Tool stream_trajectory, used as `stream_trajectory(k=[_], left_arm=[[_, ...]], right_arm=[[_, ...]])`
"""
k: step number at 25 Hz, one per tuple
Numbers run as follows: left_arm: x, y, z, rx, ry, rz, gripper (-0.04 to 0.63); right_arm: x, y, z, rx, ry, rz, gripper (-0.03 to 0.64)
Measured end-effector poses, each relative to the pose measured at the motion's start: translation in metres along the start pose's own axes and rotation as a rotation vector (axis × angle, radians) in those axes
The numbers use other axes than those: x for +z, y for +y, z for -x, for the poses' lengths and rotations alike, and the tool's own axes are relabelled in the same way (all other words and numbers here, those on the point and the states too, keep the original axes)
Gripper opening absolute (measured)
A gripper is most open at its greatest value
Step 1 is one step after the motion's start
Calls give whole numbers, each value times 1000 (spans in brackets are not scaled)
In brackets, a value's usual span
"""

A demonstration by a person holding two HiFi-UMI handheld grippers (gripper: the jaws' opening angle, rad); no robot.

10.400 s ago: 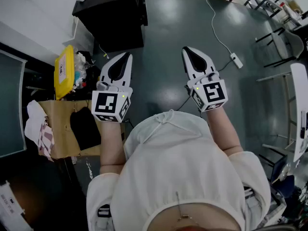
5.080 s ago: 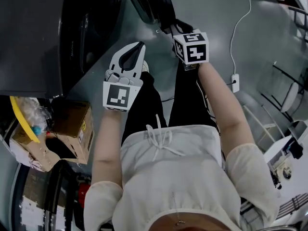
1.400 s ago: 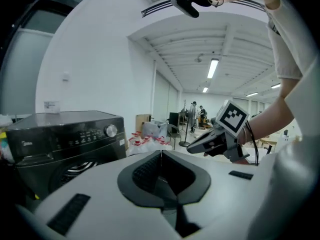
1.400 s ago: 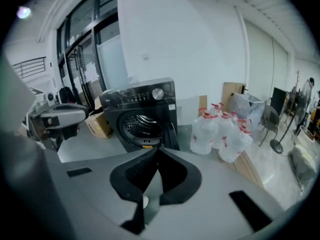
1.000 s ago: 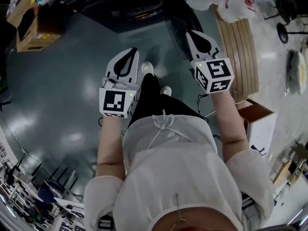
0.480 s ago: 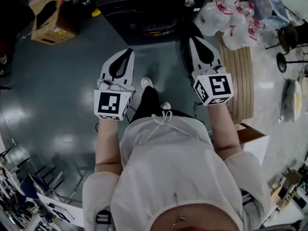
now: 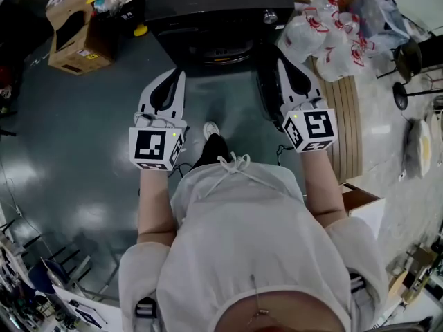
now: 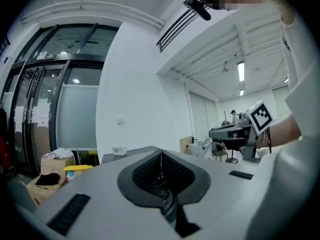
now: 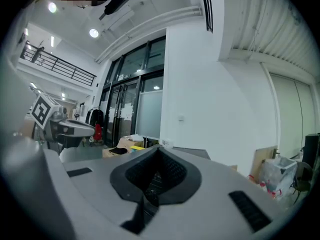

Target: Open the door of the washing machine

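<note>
Left gripper and right gripper are both lifting clear of the washer, jaws closed, holding nothing; door is probably hanging open already.

The washing machine ahead of the white left gripper and right gripper is black; both bear black-and-white square markers.
</note>
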State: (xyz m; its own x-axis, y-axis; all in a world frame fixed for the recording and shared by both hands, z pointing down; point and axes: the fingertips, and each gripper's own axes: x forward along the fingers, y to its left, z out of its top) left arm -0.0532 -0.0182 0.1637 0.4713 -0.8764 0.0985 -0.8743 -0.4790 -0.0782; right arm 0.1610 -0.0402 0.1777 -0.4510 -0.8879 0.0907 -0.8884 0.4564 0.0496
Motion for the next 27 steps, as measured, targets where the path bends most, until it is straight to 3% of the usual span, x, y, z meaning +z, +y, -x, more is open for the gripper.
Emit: stream_trajectory(k=[27], left_arm=[[-11, -17, 23, -17, 37, 38, 23]], right_arm=[[-10, 37, 30, 62, 14, 45, 2]])
